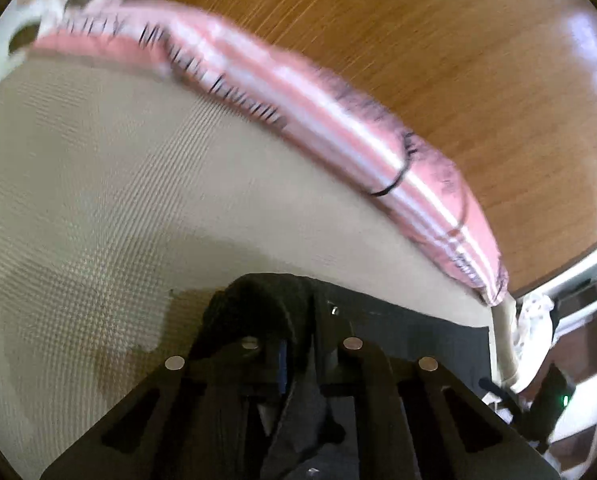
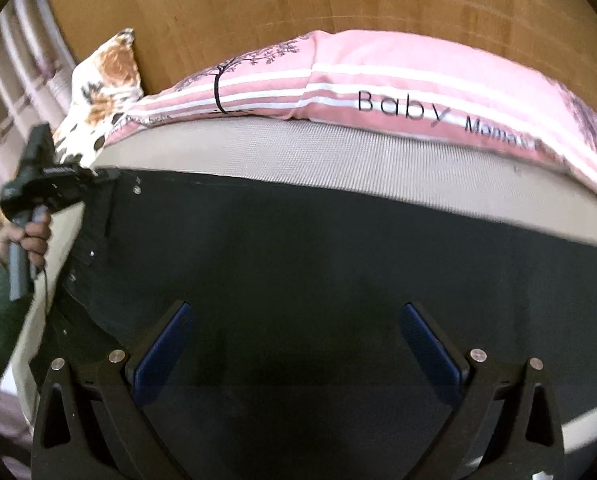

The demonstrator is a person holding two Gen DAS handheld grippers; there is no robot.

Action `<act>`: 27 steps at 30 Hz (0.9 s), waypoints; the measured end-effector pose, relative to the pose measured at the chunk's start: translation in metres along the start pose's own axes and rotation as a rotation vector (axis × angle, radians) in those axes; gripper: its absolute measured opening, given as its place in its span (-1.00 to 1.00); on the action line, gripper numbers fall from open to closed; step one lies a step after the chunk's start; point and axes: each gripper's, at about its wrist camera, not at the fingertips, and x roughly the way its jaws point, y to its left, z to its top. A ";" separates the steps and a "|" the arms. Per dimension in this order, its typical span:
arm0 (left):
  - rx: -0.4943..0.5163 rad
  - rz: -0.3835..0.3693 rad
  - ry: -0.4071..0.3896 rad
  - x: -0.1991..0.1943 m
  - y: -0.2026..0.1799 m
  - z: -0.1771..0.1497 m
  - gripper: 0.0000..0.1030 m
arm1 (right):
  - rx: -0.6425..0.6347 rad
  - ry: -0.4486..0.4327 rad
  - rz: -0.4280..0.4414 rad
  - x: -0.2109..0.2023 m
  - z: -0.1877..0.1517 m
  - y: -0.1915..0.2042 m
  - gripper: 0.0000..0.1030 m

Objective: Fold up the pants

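Observation:
Dark pants lie spread flat across a beige mattress. My right gripper is open, its blue pads wide apart just above the middle of the pants. My left gripper is shut on the waistband corner of the pants; dark cloth bunches between its fingers. In the right wrist view the left gripper shows at the far left, held by a hand, pinching the pants' top corner by the rivets.
A pink striped pillow lies along the far edge of the mattress against a wooden headboard. A floral pillow sits at the left end. The mattress edge drops off at the right in the left wrist view.

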 end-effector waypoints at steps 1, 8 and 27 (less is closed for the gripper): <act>0.030 -0.006 -0.023 -0.008 -0.010 -0.002 -0.82 | -0.024 0.002 0.006 0.000 0.005 -0.004 0.99; 0.167 -0.085 -0.131 -0.060 -0.056 -0.023 -0.84 | -0.200 0.075 0.090 0.017 0.057 -0.042 0.99; 0.183 -0.076 -0.187 -0.083 -0.066 -0.034 -0.84 | -0.467 0.329 0.395 0.107 0.106 -0.070 0.01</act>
